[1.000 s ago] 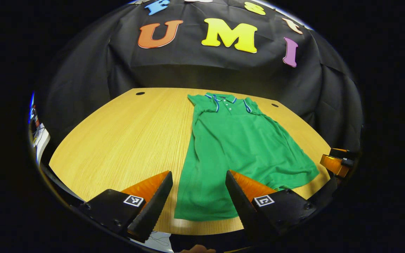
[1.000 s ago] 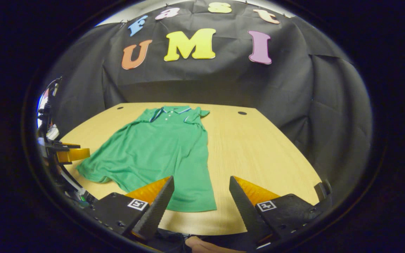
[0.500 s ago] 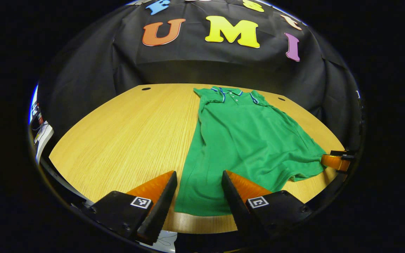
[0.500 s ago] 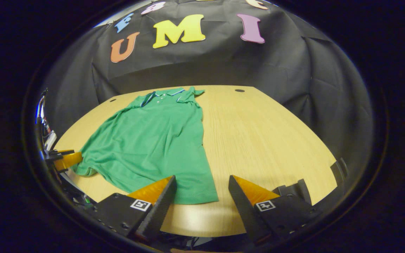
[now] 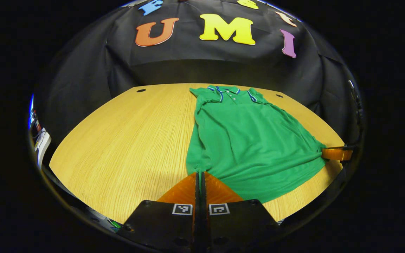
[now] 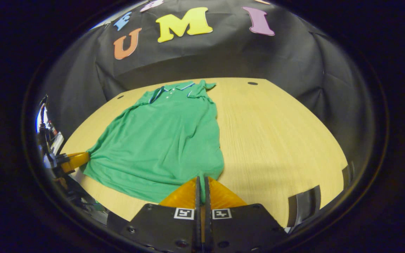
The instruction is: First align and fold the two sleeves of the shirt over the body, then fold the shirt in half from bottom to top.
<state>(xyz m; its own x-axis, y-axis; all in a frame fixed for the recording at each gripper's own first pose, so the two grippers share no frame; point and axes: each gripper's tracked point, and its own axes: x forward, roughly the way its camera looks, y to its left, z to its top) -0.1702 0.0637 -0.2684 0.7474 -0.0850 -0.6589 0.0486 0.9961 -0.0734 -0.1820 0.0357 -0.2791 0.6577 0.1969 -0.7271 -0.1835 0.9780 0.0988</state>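
Green fabric is clamped in both our claws. In the left gripper view, our left gripper has its fingers pressed together with almost no gap, pinching the near left hem corner of the shirt. Cloth bunches and puckers right at the fingertips. In the right gripper view, the right gripper is in the same state: fingers squeezed together on the other hem corner of the shirt, fabric gathered into the pinch.

Each claw also shows far off in the other's view: the right gripper at the right edge of the left gripper view, touching the hem corner there, with the cloth drawn to a point at it; the left gripper at the left edge of the right gripper view, likewise at a pulled corner.

We see the hem between the two pinches running in a shallow curve over the near part of the wooden table. The body lies flat on the tabletop beyond, a few soft wrinkles fanning from the corners.

Farthest out, the collar with its striped trim points at the black cloth wall. Both short sleeves look tucked in beside the collar.
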